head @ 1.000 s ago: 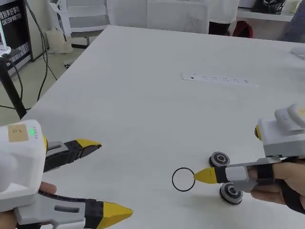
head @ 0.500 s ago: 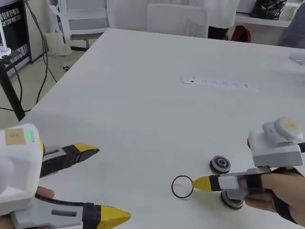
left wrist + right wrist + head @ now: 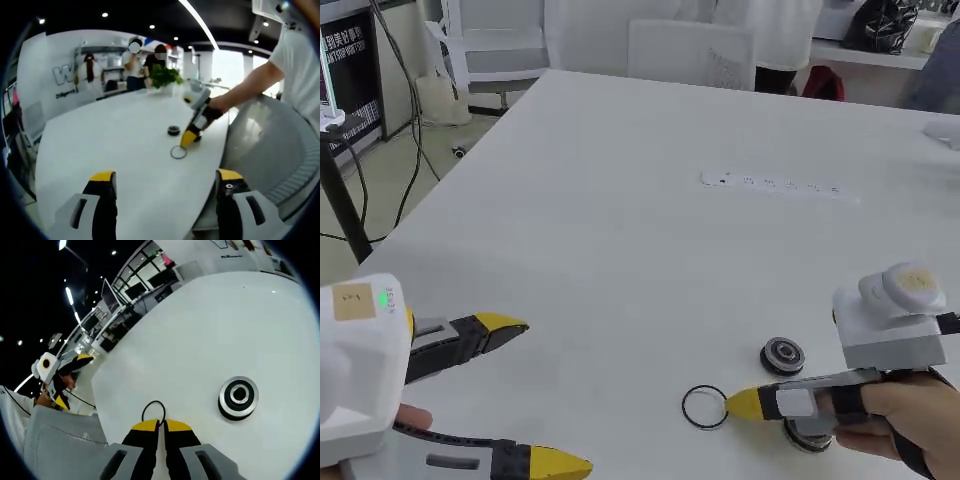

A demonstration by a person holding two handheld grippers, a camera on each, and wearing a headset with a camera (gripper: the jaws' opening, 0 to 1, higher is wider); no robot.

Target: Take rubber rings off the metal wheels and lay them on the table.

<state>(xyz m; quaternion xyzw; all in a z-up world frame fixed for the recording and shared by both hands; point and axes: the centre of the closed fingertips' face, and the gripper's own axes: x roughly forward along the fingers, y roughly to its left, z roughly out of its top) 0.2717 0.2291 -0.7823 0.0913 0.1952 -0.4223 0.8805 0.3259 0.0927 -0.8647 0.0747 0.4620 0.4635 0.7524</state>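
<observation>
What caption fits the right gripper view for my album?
Right gripper, jaws shut at a black rubber ring, beside a metal wheel on the white table.

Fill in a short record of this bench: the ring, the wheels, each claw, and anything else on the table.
Ring: black, lying flat on the white table
Wheels: two; far wheel stands free, near wheel partly under the right claw
Right claw: shut, tips at the ring's edge
Left claw: open, holding nothing
Also: power strip, farther back
</observation>
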